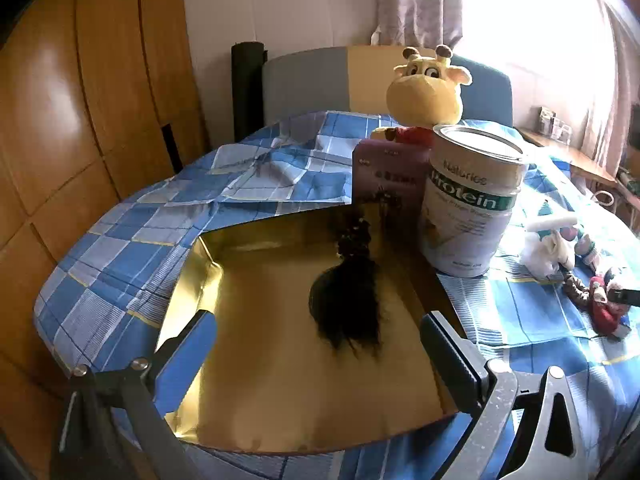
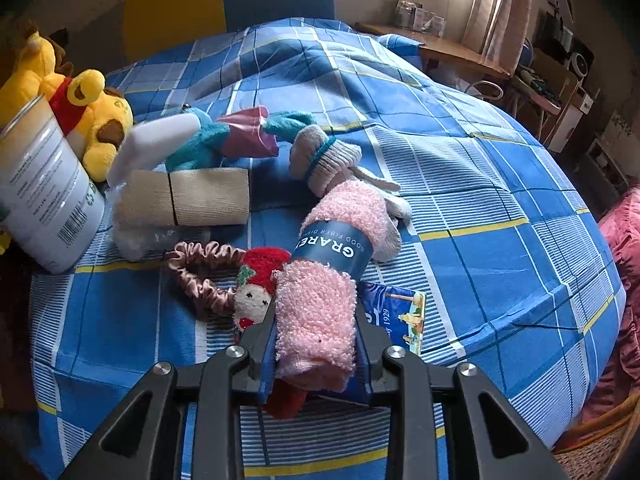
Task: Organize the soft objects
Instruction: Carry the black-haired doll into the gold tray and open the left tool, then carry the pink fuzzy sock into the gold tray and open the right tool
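In the right wrist view my right gripper (image 2: 316, 320) is shut on a pink fluffy rolled cloth (image 2: 320, 304) with a blue paper band, its near end pinched between the pads just above the blue plaid cloth (image 2: 500, 248). In the left wrist view my left gripper (image 1: 320, 332) stands open over a shallow gold tray (image 1: 280, 380), and its fingers (image 1: 200, 332) are wide apart with nothing between them. A tuft of dark hair (image 1: 348, 304) lies in the tray, ahead of the fingertips.
A white protein can (image 1: 468, 208), a purple box (image 1: 388, 172) and a giraffe plush (image 1: 428, 88) stand behind the tray. Near the pink roll lie a satin scrunchie (image 2: 200, 276), a red doll sock (image 2: 260, 280), a beige bandage roll (image 2: 188, 200), a grey sock bundle (image 2: 324, 156), a teal toy (image 2: 200, 140) and a yellow bear plush (image 2: 92, 120).
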Available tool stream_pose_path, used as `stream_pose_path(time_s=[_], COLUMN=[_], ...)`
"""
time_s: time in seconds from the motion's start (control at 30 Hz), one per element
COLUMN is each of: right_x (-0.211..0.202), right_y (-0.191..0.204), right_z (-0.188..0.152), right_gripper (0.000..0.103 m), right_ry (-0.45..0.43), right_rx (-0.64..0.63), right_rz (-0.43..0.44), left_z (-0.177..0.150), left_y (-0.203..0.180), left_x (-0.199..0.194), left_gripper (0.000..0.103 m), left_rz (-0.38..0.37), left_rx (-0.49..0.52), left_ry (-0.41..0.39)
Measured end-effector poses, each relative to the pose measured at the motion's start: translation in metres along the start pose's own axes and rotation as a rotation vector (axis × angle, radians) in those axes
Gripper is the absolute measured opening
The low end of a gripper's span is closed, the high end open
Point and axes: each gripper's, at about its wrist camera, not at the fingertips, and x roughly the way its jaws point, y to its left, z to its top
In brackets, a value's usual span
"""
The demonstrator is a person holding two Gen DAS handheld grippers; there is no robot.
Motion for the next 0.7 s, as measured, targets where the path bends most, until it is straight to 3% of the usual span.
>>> stream_pose_path(time_s=[0.37, 0.7], right_x=[-0.027, -0.076], right_y=[0.011, 0.096], right_z=[-0.001, -0.021], right_gripper=[0.03, 0.03], right_ry=[-0.041, -0.089], right_rx=[0.061, -0.121], right_rz=[0.224, 0.429], left_z=[0.0, -0.001], left_y=[0.006, 0.012], left_x=[-0.014, -0.017], left_gripper=[0.102, 0.102], left_rz=[0.02, 0.028], left_rx=[0.012, 0.005], left_ry=[-0.031, -0.033])
